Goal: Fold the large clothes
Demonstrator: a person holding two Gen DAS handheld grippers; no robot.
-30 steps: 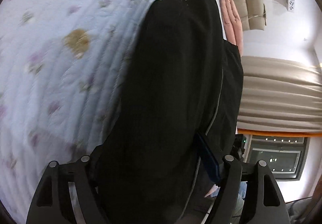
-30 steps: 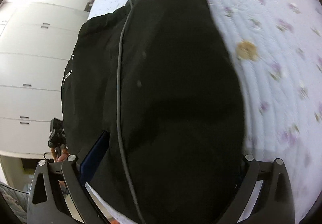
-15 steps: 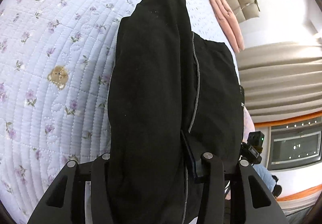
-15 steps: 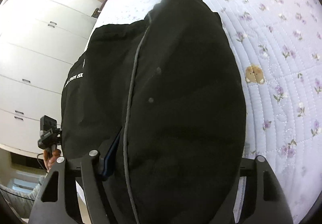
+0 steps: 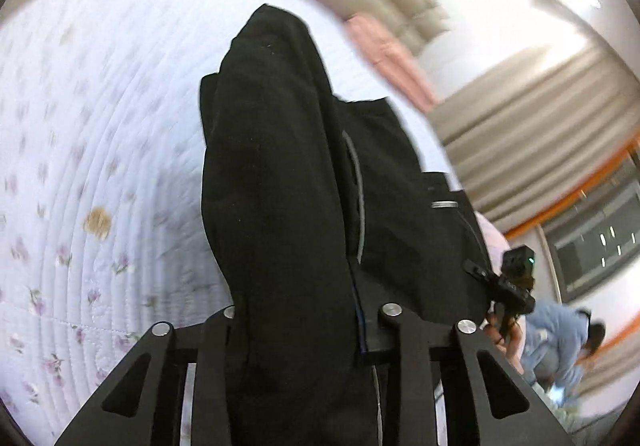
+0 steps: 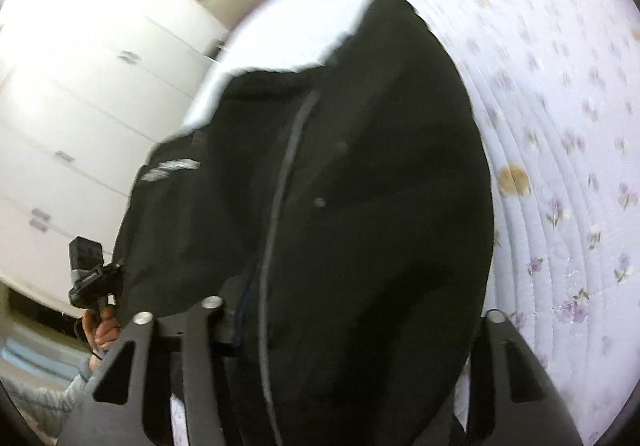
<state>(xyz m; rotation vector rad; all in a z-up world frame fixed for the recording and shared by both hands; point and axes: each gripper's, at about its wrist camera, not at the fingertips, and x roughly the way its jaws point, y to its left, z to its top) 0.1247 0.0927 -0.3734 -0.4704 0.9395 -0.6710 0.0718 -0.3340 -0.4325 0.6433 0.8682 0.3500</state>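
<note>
A large black garment (image 5: 288,181) with thin grey piping stretches forward from both grippers over a white floral quilt (image 5: 100,117). My left gripper (image 5: 308,330) is shut on one end of it; the cloth bunches between the fingers and hides the tips. In the right wrist view the same black garment (image 6: 360,173) fills the middle, and my right gripper (image 6: 344,326) is shut on it. The far end of the garment rests on the quilt (image 6: 568,133). Each view shows the other hand-held gripper beyond the cloth, in the left wrist view (image 5: 516,286) and the right wrist view (image 6: 92,278).
A pink folded cloth (image 5: 384,53) lies at the bed's far edge. Beige curtains (image 5: 532,133) and a window (image 5: 596,242) stand to the right. White wardrobe drawers (image 6: 88,117) are left of the bed. A person in blue (image 5: 560,346) crouches at lower right.
Both grippers have tilted up and back with the garment, so more of the room and less of the quilt shows. The garment stays gripped at both ends.
</note>
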